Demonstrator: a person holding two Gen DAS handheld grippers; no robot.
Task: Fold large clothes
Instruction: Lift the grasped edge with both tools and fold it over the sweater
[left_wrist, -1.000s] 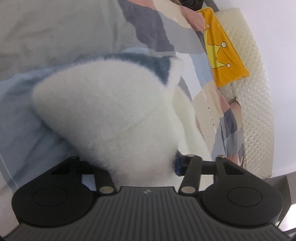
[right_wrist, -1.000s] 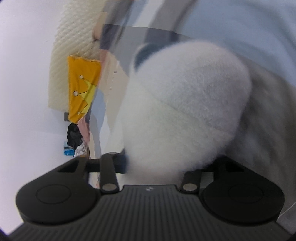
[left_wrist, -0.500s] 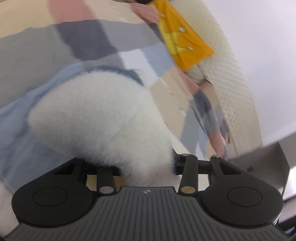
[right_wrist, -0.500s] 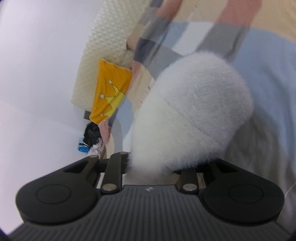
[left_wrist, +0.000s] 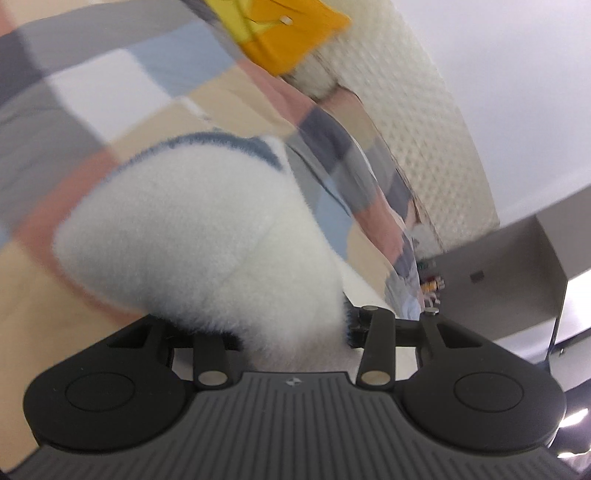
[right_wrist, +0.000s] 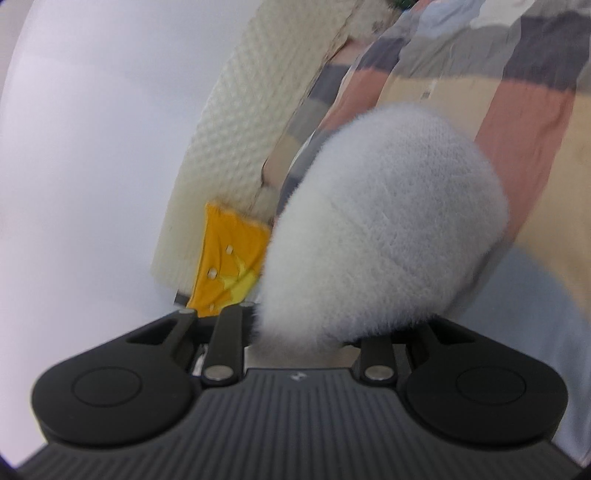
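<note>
Left wrist: both pairs of fingers grip bulging fluffy white garment (left_wrist: 207, 236) over blurred checkered bedding (left_wrist: 110, 85).

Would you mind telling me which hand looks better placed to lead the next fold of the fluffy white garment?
Neither clearly: both grip it. The left gripper and the right gripper each have their jaws shut on a bunch of the fluffy white garment, above the patchwork quilt. They probably need to move together.

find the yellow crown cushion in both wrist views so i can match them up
Left wrist: the yellow crown cushion sits at the top edge, right of centre.
Right wrist: the cushion is left of centre, low, beside the fluffy white garment.
Shared landmark: the cream quilted headboard behind it.
</note>
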